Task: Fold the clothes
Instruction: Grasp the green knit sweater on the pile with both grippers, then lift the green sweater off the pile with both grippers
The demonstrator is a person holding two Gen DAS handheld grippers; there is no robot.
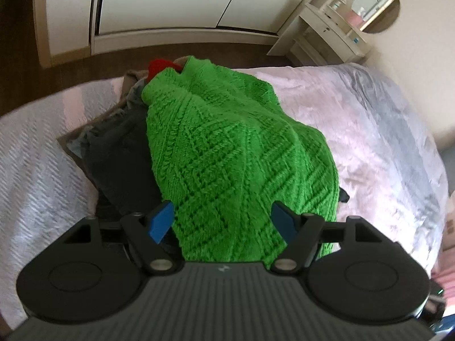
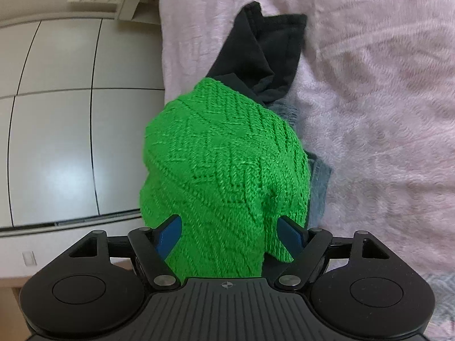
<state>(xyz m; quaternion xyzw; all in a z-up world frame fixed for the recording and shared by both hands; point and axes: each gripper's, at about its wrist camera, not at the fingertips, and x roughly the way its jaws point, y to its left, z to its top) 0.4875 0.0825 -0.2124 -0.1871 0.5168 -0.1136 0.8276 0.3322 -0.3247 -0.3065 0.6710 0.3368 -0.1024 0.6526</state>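
Observation:
A bright green knit sweater (image 1: 227,147) lies bunched on top of a pile of clothes on the bed. My left gripper (image 1: 223,221) is open, and the sweater's near end sits between its blue fingertips (image 1: 161,221) without being pinched. Dark grey clothes (image 1: 119,159) lie under the sweater to its left, and a red item (image 1: 159,66) peeks out at the far end. In the right wrist view the same green sweater (image 2: 224,156) fills the gap of my right gripper (image 2: 230,233), which is also open. A black garment (image 2: 264,54) stretches beyond it, and grey-blue fabric (image 2: 320,187) shows at the right.
A pale pink fluffy blanket (image 1: 355,119) covers the bed (image 2: 369,85). A white textured cover (image 1: 34,164) lies on the left. White wardrobe doors (image 1: 170,0) stand beyond the bed, with a dressing table and round mirror (image 1: 375,8) at the far right.

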